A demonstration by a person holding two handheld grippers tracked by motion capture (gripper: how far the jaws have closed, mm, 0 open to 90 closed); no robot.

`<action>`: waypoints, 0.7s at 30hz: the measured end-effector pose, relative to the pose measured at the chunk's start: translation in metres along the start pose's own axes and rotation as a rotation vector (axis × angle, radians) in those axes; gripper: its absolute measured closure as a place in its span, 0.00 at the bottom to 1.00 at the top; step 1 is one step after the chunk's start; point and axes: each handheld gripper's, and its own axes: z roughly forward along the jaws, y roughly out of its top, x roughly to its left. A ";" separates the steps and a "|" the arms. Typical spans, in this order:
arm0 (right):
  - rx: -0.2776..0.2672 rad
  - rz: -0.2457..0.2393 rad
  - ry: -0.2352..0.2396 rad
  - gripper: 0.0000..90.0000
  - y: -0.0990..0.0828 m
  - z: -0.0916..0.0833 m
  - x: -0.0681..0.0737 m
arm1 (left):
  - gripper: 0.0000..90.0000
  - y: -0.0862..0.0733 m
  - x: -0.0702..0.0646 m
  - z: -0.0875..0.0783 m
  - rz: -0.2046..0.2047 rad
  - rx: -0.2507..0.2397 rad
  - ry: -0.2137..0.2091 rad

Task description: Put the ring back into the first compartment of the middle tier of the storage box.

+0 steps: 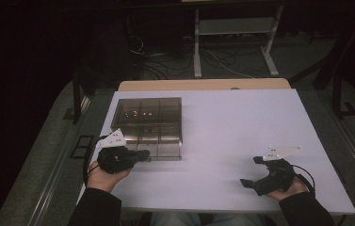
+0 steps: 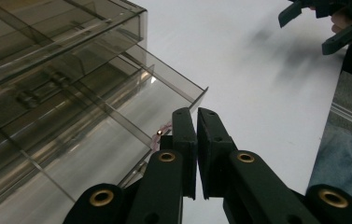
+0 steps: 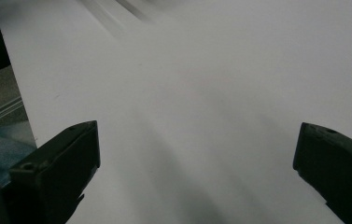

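Left claw (image 2: pixel 196 122) closed beside smoky compartment box (image 1: pixel 148 126); contents unclear.

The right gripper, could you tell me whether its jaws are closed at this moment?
No, the right gripper has its two black jaws spread wide apart over the bare white table, with nothing between them.

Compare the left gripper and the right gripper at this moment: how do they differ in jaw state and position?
The left gripper has its jaws closed almost together, while the right gripper has its jaws spread wide. The left gripper sits at the near edge of the smoky clear compartment box; the right gripper hovers over bare white table, far from the box. Both are black, hand-held, and carry a pale three-cornered plate.
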 end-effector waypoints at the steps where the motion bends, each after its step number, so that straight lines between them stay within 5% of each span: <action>1: 0.000 0.000 0.000 0.00 0.000 0.000 0.000 | 0.95 0.000 0.001 -0.001 -0.002 0.000 0.004; 21: 0.003 -0.003 0.001 0.00 0.000 0.000 0.000 | 0.95 -0.007 0.020 -0.023 -0.054 -0.056 0.053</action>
